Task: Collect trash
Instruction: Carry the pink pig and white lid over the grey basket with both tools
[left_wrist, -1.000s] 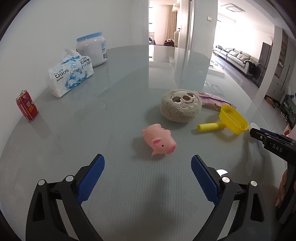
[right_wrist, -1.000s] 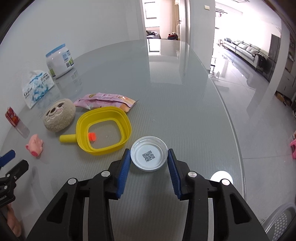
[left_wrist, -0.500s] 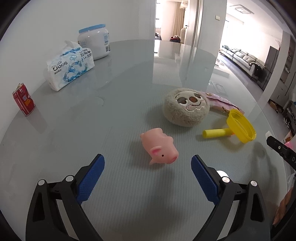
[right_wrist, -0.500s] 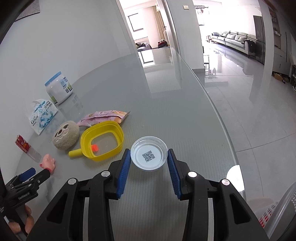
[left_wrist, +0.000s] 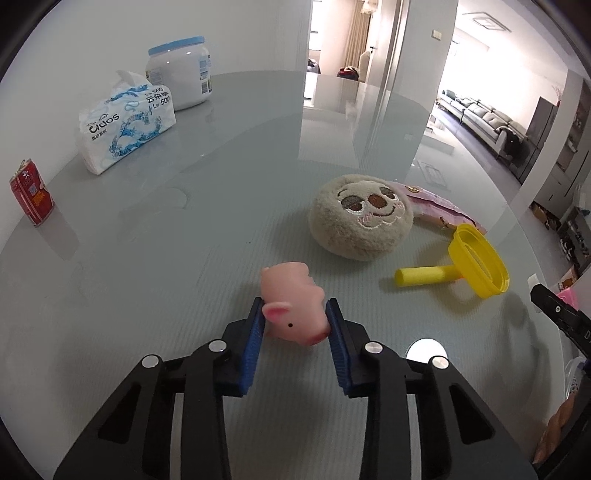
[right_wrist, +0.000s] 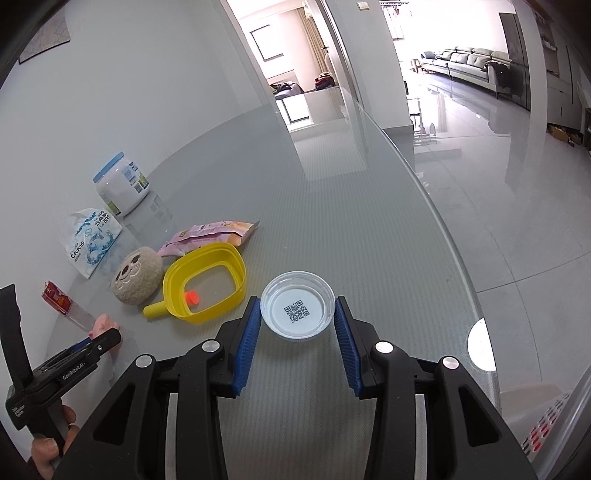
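Note:
A pink toy pig (left_wrist: 286, 290) lies on the grey glass table (left_wrist: 221, 206). My left gripper (left_wrist: 295, 304) has it between its blue pads; the jaws are closing and both pads touch the pig's sides. From the right wrist view the left gripper (right_wrist: 105, 336) shows at the lower left, with the pig (right_wrist: 104, 322) peeking out. My right gripper (right_wrist: 296, 300) is shut on a clear round plastic lid (right_wrist: 295, 314) with a QR code, held over the table near its right edge.
A plush sloth ball (left_wrist: 360, 218), a yellow scoop (left_wrist: 476, 264) and a pink snack wrapper (left_wrist: 439, 208) lie beyond the pig. A red can (left_wrist: 31, 195), tissue pack (left_wrist: 125, 125) and white jar (left_wrist: 181, 72) stand by the wall. A small orange cap (right_wrist: 192, 297) sits inside the scoop.
The left gripper moved forward onto the pig and its wide jaws came together on it. The right gripper kept the lid and rolled, tilting its view.

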